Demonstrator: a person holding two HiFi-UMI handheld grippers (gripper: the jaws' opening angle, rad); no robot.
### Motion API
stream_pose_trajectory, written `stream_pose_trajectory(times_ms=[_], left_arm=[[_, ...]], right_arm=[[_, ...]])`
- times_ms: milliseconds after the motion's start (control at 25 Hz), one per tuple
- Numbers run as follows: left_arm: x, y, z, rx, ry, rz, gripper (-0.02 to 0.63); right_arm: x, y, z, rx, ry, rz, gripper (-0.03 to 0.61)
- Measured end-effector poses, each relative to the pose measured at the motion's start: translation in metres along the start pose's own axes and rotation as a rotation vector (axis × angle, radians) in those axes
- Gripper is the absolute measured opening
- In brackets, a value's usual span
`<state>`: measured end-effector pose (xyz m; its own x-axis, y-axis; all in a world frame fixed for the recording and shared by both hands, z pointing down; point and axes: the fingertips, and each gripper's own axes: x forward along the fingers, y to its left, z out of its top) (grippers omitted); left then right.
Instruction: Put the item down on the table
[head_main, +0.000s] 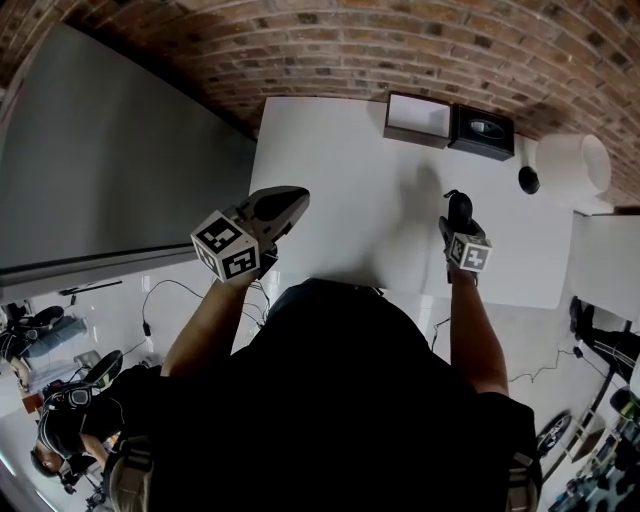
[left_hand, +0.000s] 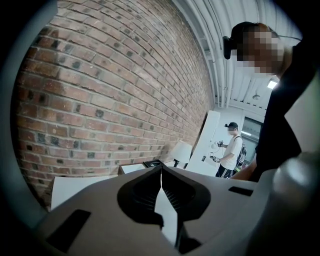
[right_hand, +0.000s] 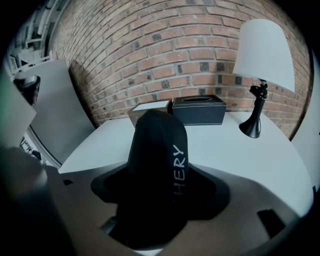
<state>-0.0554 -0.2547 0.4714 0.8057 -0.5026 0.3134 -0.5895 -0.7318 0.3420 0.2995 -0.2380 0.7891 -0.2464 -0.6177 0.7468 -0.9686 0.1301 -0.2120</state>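
Note:
A black item with white lettering on its side stands up between the jaws of my right gripper, which is shut on it. In the head view the black item hangs over the right part of the white table, close above it; whether it touches the top I cannot tell. The gripper's own fingertips are hidden behind the item. My left gripper is over the table's left edge, its jaws shut with nothing between them.
At the table's far end by the brick wall stand an open brown box, a black tissue box and a white-shaded lamp on a black base. A grey panel lies left of the table. A person stands far off.

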Motion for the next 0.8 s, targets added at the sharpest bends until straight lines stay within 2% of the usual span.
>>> stream_pose_trajectory(times_ms=[800], left_arm=[[-0.002,0.025,-0.016,-0.039,0.037,0.036,0.025]], right_arm=[[0.054,-0.01,-0.031,-0.028,0.102,-0.029,0.345]])
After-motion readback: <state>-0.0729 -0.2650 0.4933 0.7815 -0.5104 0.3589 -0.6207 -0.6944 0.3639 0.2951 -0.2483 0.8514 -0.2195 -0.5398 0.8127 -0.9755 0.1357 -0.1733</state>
